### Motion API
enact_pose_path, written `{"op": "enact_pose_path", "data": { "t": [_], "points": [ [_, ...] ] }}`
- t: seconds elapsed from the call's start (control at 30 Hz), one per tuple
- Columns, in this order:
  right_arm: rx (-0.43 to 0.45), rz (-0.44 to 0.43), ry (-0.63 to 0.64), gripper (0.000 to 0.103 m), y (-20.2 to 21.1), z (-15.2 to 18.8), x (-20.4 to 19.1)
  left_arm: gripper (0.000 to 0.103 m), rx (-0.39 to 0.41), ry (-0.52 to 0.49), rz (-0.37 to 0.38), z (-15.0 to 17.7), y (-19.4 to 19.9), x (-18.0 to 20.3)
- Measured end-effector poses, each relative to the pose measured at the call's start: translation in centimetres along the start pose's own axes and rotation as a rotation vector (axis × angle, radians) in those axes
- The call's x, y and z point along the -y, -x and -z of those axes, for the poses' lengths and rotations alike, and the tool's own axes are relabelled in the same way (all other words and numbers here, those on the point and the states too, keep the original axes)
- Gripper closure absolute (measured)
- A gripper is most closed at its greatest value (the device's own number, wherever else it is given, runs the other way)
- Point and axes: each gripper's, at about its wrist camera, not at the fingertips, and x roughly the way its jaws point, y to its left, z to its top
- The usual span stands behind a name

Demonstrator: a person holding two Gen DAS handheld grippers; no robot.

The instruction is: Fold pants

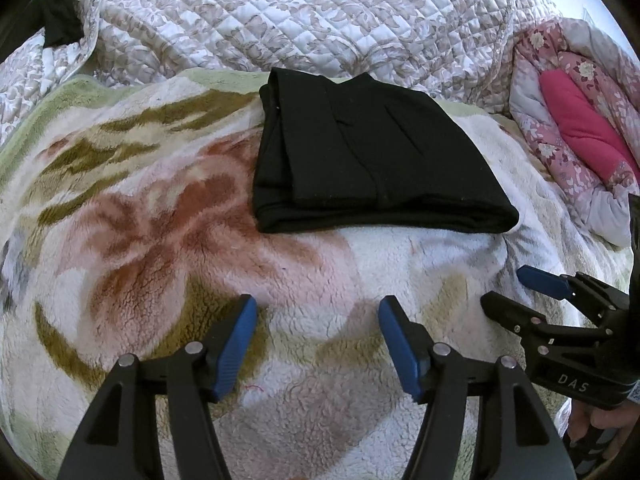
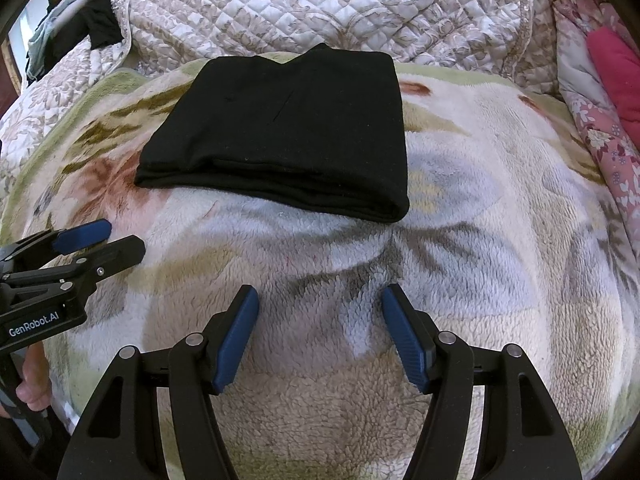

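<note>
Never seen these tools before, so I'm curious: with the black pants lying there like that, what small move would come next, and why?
Probably none on the cloth: just draw both grippers back. The pants already lie as a compact folded stack on the blanket, edges roughly even. The left gripper and right gripper are both open, empty and short of the pants, so the fold looks finished.

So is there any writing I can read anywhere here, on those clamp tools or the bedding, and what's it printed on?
"DAS": white letters on the black body of the right gripper, seen from the left wrist view.
"GenRobot.AI": white letters on the black body of the left gripper, seen from the right wrist view.
A small square code sticker at the edge of the right gripper's body is too small to read.
No writing shows on the black pants, the fleece blanket or the quilt.
</note>
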Motion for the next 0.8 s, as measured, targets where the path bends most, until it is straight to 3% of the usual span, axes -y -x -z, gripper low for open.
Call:
{"op": "enact_pose_path", "data": {
  "t": [0.8],
  "points": [
    [0.003,0.0,0.0,0.038,0.01,0.04,-0.08,0.035,0.004,-0.004,-0.005,0.01,0.02,0.12]
  ]
}}
